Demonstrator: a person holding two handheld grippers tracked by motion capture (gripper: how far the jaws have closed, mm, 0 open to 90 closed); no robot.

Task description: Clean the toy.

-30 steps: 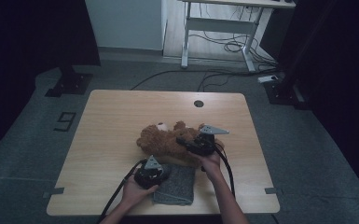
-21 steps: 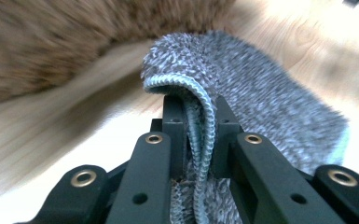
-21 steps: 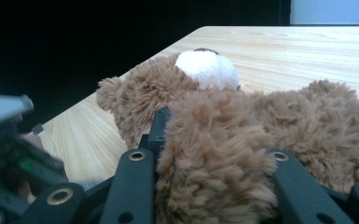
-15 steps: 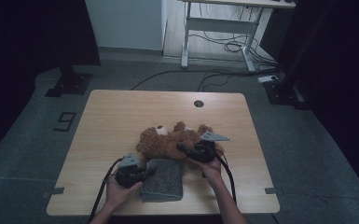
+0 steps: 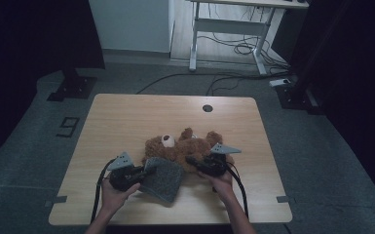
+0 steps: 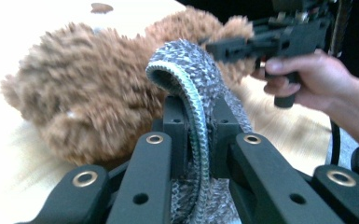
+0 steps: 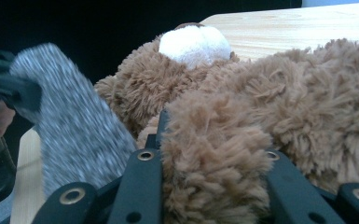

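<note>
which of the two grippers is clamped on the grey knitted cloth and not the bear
The left gripper: its jaws pinch the grey knitted cloth's edge. The right gripper grips a limb of the brown plush teddy bear.

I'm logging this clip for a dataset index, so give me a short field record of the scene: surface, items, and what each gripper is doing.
surface: wooden table
toy: brown teddy bear, lying on the table
cloth: grey knitted cloth, beside the bear, one edge lifted
left gripper: shut on the cloth's edge
right gripper: shut on a furry limb of the bear; jaws have just been closing
</note>
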